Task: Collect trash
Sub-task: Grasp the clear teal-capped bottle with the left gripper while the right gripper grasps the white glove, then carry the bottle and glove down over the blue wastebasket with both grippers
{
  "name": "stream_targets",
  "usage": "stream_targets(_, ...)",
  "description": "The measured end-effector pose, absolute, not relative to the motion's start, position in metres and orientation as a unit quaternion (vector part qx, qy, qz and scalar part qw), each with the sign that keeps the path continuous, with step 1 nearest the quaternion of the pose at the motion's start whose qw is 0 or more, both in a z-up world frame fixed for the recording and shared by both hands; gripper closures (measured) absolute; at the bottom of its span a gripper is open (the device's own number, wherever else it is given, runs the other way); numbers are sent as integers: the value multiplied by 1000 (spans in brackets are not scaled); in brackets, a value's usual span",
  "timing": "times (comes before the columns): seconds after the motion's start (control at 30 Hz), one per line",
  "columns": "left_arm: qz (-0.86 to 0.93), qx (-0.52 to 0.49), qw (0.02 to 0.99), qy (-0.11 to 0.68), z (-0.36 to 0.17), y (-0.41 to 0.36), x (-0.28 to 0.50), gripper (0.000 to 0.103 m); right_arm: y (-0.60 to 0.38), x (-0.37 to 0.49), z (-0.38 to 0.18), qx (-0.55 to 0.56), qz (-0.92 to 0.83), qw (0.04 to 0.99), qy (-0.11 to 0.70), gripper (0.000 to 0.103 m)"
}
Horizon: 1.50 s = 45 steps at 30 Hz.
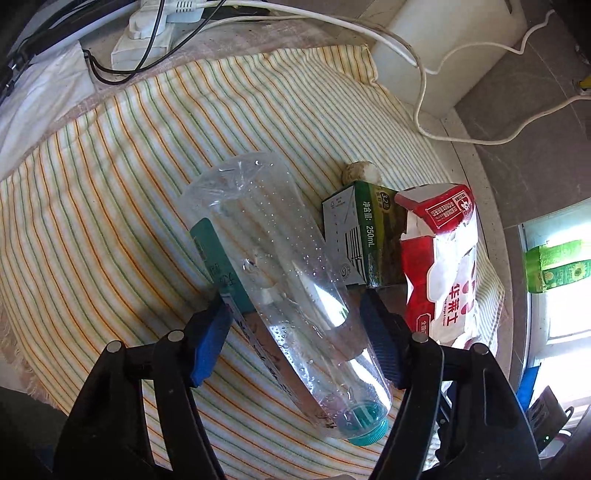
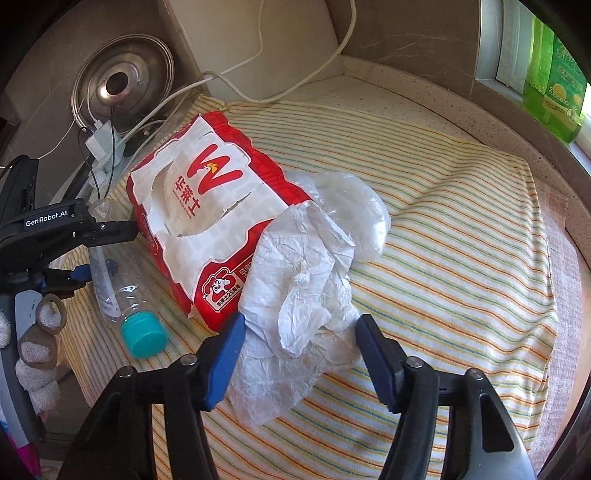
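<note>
An empty clear plastic bottle (image 1: 288, 288) with a teal cap lies on the striped cloth (image 1: 110, 184). My left gripper (image 1: 295, 332) is open with its blue pads on either side of the bottle's body. A green milk carton (image 1: 354, 240) and a torn red and white paper bag (image 1: 439, 266) lie just right of it. In the right wrist view my right gripper (image 2: 299, 354) is open around crumpled white paper (image 2: 295, 295) that lies against the red bag (image 2: 207, 206). The bottle (image 2: 122, 295) and the left gripper (image 2: 107, 251) show at the left.
A power strip (image 1: 155, 29) and white cables (image 1: 417, 62) lie at the back of the counter. A metal lid (image 2: 122, 81) leans on the wall. Green bottles (image 2: 554, 85) stand on the window sill. The counter edge (image 1: 476, 177) runs along the right.
</note>
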<state>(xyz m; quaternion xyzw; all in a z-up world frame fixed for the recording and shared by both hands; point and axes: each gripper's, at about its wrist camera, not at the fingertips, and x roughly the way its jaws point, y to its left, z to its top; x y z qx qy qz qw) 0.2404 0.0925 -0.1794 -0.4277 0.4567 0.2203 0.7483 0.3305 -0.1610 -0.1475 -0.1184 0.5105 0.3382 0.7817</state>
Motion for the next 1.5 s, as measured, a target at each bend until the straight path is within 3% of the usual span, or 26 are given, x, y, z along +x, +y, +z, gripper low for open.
stream_targets(0.1,215,-427,751,456,-178,94,234,33,-167,332,-146,-116,335,783,511,73)
stream_targets(0.17,211,-426,752,457,-178,95,230,33,-175,334,-145,-96,338,782,516,84)
stream_targets(0.33,197,-421,759,456,-170,96,211,35,-196,331,-138,-49,338,784,518,95)
stream_targets(1.5,103,-308,844,427,-97,64,108,43,-213,202,-67,35,379,800,463,97)
